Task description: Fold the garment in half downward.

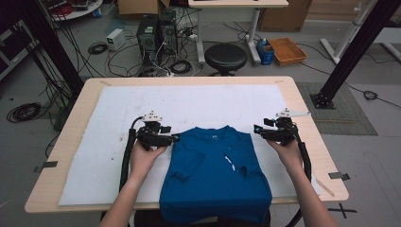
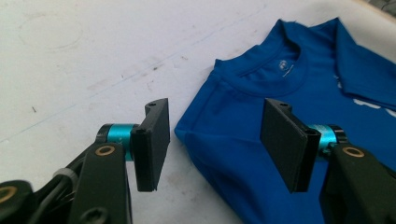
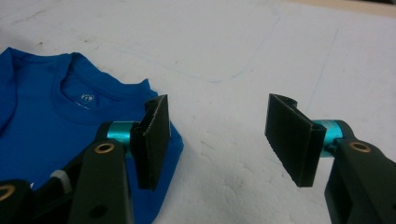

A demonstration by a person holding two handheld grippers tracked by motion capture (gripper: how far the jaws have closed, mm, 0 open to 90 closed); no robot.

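A blue T-shirt (image 1: 213, 175) lies collar-away on the white sheet (image 1: 189, 101), its sleeves folded in and its hem hanging over the table's near edge. My left gripper (image 1: 176, 137) sits at the shirt's left shoulder. In the left gripper view that gripper (image 2: 215, 140) is open, with the shoulder corner of the T-shirt (image 2: 243, 154) lying between the jaws, untouched by the pads. My right gripper (image 1: 256, 130) is at the right shoulder. In the right gripper view it (image 3: 219, 140) stands open; one jaw hangs over the T-shirt's (image 3: 46, 116) corner, with bare sheet between the jaws.
The sheet covers most of the wooden table (image 1: 305, 123). Beyond the far edge stand a black stool (image 1: 225, 56), computer cases (image 1: 153, 35) with floor cables, and an orange tray (image 1: 287, 50). Black frame posts (image 1: 347, 52) rise at both sides.
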